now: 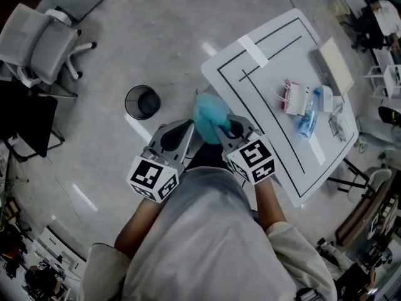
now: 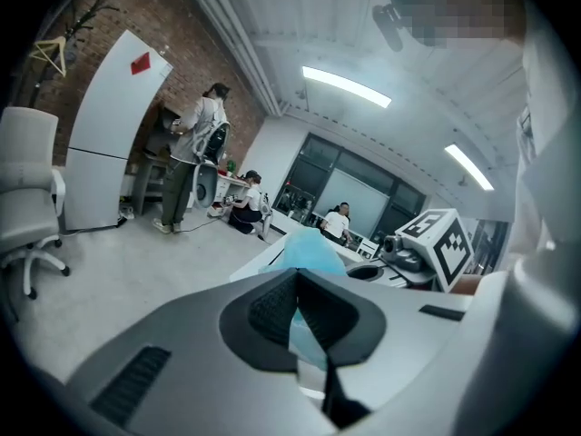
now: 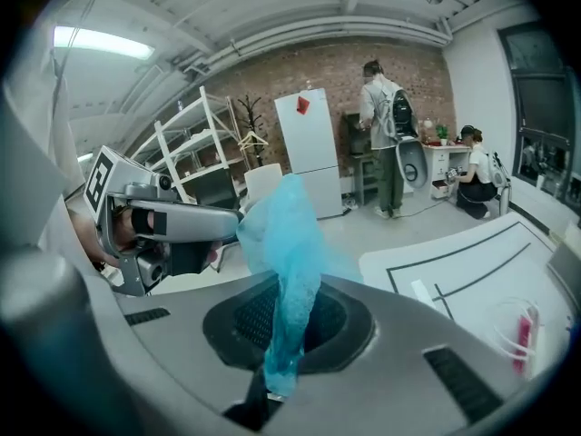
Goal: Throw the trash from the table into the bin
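Observation:
A crumpled blue plastic bag (image 1: 210, 116) hangs between my two grippers, over the floor just off the white table's (image 1: 263, 99) near corner. My right gripper (image 1: 227, 129) is shut on it; in the right gripper view the blue film (image 3: 289, 271) runs down through the closed jaws (image 3: 286, 325). My left gripper (image 1: 190, 129) is shut too, with a pale strip of the same bag (image 2: 304, 330) pinched in its jaws and the bulk of the bag (image 2: 313, 248) beyond the tip. The round black bin (image 1: 142, 101) stands on the floor to the left of the grippers.
On the table lie a pink packet (image 1: 294, 97), a plastic bottle (image 1: 307, 119) and a flat box (image 1: 335, 64). A white office chair (image 1: 44, 39) stands far left. People (image 3: 386, 134) stand by a white cabinet (image 3: 309, 148) across the room.

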Tool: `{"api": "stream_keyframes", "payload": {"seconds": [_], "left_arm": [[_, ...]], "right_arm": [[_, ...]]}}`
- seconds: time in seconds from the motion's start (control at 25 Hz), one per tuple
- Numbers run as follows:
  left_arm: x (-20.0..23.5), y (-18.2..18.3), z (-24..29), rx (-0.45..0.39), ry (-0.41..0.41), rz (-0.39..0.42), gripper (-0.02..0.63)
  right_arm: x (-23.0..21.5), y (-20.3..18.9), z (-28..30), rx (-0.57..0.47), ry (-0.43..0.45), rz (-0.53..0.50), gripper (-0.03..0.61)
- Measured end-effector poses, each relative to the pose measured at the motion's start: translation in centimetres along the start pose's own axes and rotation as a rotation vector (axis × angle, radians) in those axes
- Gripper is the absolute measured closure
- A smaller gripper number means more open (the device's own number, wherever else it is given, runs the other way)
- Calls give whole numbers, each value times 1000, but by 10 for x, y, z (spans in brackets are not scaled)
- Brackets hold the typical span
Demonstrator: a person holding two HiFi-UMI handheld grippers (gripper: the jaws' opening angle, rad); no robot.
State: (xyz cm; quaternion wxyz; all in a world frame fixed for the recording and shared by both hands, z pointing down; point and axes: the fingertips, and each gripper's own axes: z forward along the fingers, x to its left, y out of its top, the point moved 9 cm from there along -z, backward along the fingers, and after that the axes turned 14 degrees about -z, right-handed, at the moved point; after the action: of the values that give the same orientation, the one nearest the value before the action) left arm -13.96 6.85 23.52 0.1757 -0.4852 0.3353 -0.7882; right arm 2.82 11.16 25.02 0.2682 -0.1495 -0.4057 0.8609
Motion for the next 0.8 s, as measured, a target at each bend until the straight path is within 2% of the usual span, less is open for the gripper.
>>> {"api": "stream_keyframes", "payload": {"seconds": [0.52, 0.8], "left_arm": [[74, 12, -85, -131, 169, -89, 606], [110, 8, -117, -162, 240, -153, 606]], "right_arm": [[53, 54, 91, -5, 176, -112, 549], [78, 75, 141, 17, 273, -166, 549]]}}
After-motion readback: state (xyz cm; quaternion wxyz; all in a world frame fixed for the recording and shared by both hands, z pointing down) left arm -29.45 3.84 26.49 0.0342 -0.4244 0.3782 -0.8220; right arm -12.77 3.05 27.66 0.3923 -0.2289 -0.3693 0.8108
